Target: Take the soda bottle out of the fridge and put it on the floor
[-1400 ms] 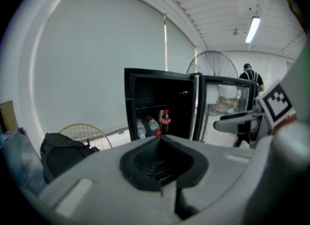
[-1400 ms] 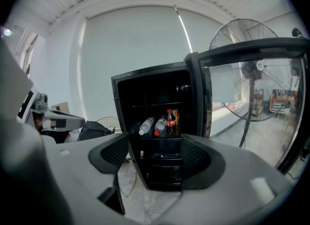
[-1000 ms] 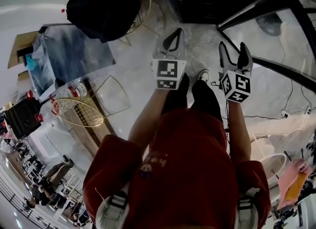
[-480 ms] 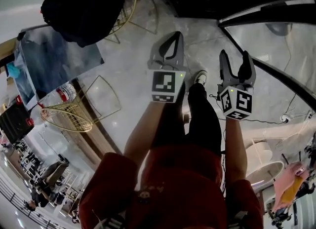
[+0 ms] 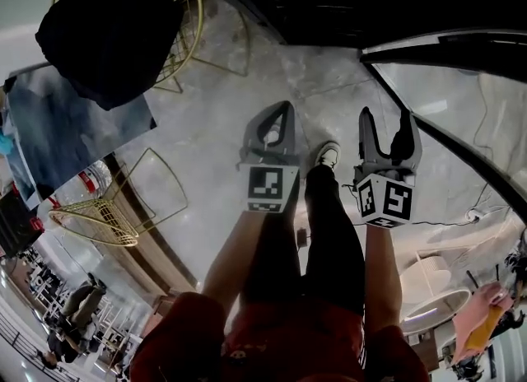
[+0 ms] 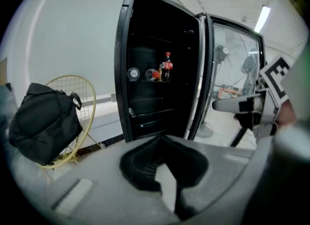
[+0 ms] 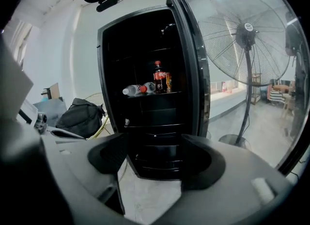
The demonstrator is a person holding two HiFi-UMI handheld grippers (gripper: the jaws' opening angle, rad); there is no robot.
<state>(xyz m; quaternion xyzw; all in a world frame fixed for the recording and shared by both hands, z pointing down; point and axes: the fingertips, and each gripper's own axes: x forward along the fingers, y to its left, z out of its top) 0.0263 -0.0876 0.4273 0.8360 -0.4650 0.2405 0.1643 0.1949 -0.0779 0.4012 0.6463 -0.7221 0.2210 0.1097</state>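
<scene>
The soda bottle [image 7: 158,76], dark with a red cap and a red label, stands upright on a shelf [image 7: 145,94] of the open fridge [image 7: 103,103], toward the shelf's right end. The left gripper [image 5: 285,107] is closed and empty. The right gripper [image 5: 385,117] is open and empty.

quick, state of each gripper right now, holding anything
Left gripper: shut, jaw tips together, holding nothing.
Right gripper: open, jaws apart, nothing between them.
</scene>
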